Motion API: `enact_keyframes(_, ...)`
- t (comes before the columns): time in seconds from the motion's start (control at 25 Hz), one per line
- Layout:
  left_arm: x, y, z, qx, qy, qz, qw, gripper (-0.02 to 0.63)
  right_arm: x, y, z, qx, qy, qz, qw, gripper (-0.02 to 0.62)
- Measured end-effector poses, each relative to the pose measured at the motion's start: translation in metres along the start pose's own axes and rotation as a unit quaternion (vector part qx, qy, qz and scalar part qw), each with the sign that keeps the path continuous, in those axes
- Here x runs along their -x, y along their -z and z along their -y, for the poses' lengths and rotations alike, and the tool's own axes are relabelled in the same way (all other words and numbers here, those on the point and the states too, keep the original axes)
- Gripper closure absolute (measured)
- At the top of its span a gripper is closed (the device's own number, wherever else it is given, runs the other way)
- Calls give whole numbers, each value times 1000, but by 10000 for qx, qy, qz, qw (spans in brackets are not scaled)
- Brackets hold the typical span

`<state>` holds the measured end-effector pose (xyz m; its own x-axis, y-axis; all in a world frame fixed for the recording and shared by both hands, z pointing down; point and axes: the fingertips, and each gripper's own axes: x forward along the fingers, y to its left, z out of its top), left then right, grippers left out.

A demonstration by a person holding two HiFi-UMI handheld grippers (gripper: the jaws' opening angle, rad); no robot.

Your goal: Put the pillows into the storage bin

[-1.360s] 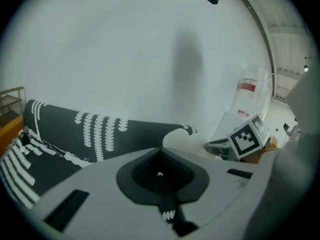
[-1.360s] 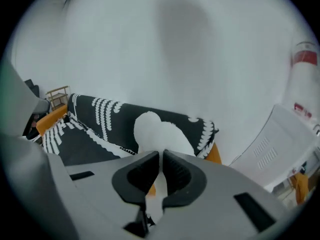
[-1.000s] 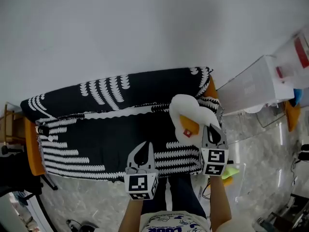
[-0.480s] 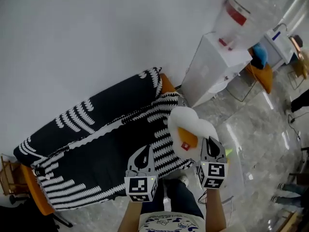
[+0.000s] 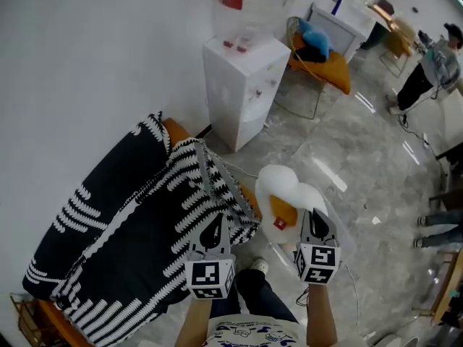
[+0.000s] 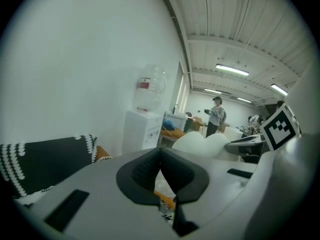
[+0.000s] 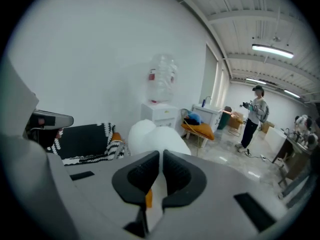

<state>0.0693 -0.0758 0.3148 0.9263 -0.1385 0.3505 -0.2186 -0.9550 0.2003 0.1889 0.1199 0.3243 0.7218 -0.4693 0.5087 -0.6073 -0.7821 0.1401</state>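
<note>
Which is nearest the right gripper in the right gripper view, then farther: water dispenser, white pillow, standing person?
1. white pillow, clamped in the right gripper.
2. water dispenser, by the wall behind it.
3. standing person, far right.

pillow lower edge hidden behind right hand-held gripper; sofa cut off at bottom; red tag unreadable.

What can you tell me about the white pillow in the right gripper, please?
The pillow is white, soft and plush, shaped in rounded lobes like a cloud, with an orange patch and a small red tag near its lower end. It is held in the air above the grey marble floor, just off the end of the black-and-white sofa. The right gripper is shut on its lower edge; nothing else seems to touch it.
</note>
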Motion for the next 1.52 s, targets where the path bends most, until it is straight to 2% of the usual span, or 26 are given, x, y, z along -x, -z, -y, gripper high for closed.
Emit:
enact_keyframes(0.2, -27, 15, 90, -271, 513, -194, 9981, 592, 32, 45, 90, -390, 564, -190, 9975, 563)
enact_keyframes(0.44, -51, 38, 187, -500, 1033, -419, 9925, 592, 69, 107, 178, -805, 1105, -491, 9894, 563)
enact_keyframes(0.84, -93, 65, 306, -960, 1857, -753, 9750, 592, 109, 199, 276, -1510, 1924, -1012, 9643, 563)
enact_keyframes(1.12, -127, 90, 349, -1332, 2328, -1101, 9571, 592, 105, 265, 311, -2051, 2363, -1483, 9381, 563)
enact_keyframes(1.28, -150, 110, 368, -1479, 2613, -1392, 9437, 592, 96, 305, 322, -2442, 2597, -1804, 9167, 563)
enact_keyframes(1.52, -196, 148, 392, -1718, 3074, -1793, 9186, 592, 61, 372, 336, -2969, 2917, -2226, 8816, 563)
